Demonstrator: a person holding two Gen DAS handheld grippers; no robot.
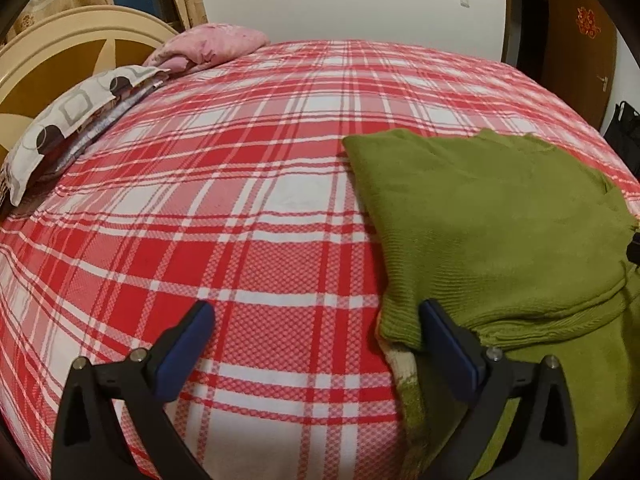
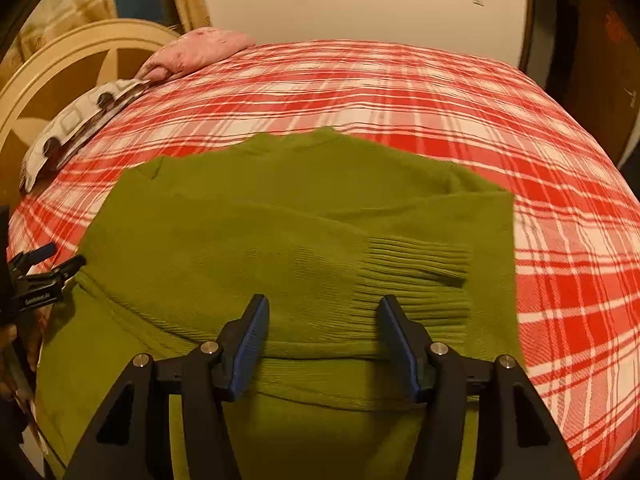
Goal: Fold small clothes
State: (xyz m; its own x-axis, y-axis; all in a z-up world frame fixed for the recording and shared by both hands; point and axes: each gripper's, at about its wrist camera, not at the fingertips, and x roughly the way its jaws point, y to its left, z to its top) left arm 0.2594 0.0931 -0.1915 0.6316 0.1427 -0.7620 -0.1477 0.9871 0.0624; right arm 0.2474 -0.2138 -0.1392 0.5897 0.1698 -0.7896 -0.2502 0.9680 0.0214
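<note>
A green sweater (image 2: pixel 280 232) lies on the bed with the red checked sheet (image 1: pixel 240 208), partly folded, with a ribbed cuff (image 2: pixel 416 276) laid across the top. It looks soft, floppy and light, so it will sag and slide if only one spot is lifted. The thick ribbed edge near the front looks like the best place to pinch it. The left gripper (image 1: pixel 316 324) is wide apart with nothing in it, its right finger just beside the sweater's corner. The right gripper (image 2: pixel 320 320) is part way apart above the knit; no pinching shows. The left view shows the pillows (image 1: pixel 80 112) clearly and only the sweater's edge. The right view shows the whole sweater and the left gripper off to the side.
</note>
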